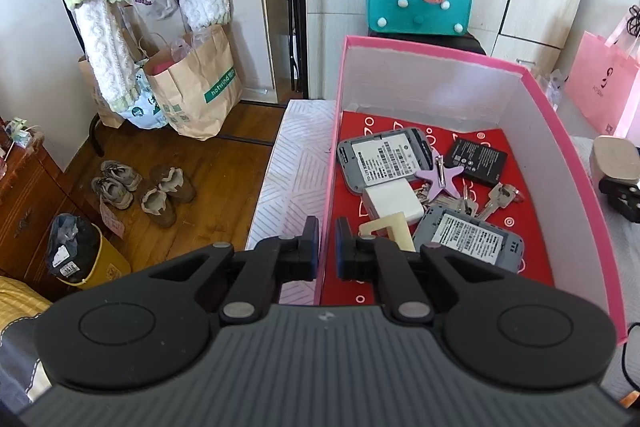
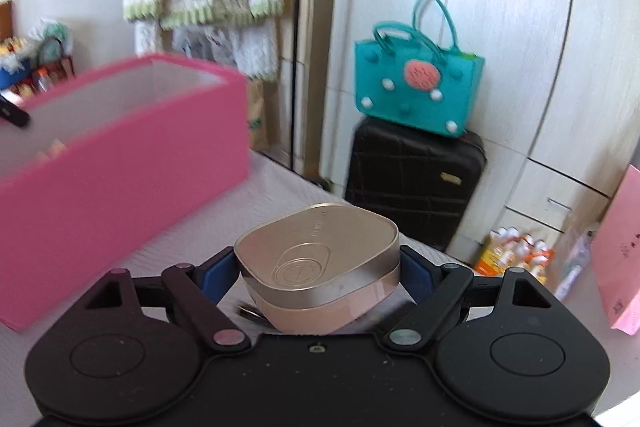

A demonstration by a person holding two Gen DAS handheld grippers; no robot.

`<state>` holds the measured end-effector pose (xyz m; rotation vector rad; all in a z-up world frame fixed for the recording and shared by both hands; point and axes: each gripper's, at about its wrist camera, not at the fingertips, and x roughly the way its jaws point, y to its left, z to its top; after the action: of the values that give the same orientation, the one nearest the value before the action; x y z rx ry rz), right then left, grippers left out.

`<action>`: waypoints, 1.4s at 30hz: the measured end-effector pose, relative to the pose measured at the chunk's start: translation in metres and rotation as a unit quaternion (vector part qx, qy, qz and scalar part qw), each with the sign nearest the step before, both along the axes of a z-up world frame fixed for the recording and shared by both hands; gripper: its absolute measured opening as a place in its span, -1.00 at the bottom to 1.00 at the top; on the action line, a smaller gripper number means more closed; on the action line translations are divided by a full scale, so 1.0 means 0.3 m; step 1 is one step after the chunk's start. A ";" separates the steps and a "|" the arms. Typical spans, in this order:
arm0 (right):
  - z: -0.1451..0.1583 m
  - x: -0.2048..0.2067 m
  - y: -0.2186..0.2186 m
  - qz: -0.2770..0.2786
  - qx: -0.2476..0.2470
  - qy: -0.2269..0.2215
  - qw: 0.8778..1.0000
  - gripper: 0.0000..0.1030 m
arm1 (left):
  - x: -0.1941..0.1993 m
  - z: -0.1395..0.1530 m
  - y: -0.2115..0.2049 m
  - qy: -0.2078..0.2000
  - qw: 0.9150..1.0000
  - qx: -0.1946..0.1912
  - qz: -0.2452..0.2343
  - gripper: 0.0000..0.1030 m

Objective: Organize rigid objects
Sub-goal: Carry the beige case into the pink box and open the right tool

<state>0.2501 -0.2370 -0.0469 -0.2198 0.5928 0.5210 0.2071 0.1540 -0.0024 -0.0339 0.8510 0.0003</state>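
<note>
A pink box (image 1: 420, 47) with white inner walls and a red floor stands on the bed. In it lie two grey devices (image 1: 384, 159) (image 1: 472, 239), a black battery (image 1: 476, 163), a purple star clip (image 1: 438, 177), keys (image 1: 500, 197) and a white charger (image 1: 394, 201). My left gripper (image 1: 327, 227) is shut on the box's left wall, one finger on each side. My right gripper (image 2: 320, 263) is shut on a gold and rose case (image 2: 316, 255), held above the bedspread to the right of the pink box (image 2: 120, 163). That case (image 1: 616, 157) also shows at the left wrist view's right edge.
A teal felt bag (image 2: 416, 87) sits on a black suitcase (image 2: 412, 179) by the wardrobe (image 2: 520, 27). A pink paper bag (image 1: 604, 87) stands at the right. Brown paper bags (image 1: 192, 87), shoes (image 1: 144, 191) and a yellow bin (image 1: 92, 255) are on the wooden floor at the left.
</note>
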 end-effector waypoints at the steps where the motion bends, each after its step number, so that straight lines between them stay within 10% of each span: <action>1: 0.023 -0.014 0.009 0.008 0.009 -0.006 1.000 0.70 | -0.003 0.001 0.005 -0.001 1.000 -0.001 -0.001 -0.90; 13: 0.245 -0.120 0.196 0.117 0.125 -0.004 0.985 0.70 | -0.006 0.000 0.003 0.001 1.000 0.017 -0.027 -0.95; 18: 0.243 -0.103 0.362 0.177 0.145 0.087 0.970 0.70 | -0.001 0.000 0.030 0.003 1.000 -0.010 -0.030 -0.95; 28: 0.136 -0.077 0.637 0.218 0.027 0.177 0.960 0.70 | -0.006 -0.004 0.049 -0.002 0.999 -0.029 -0.041 -0.94; 42: -0.002 0.077 0.779 0.157 0.052 0.410 0.897 0.70 | -0.004 -0.004 0.062 -0.003 0.998 -0.036 -0.047 -0.93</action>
<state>0.2731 -0.0034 -0.0475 0.0233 1.3632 0.9686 0.2060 0.1726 -0.0035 -0.0617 0.8462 -0.1192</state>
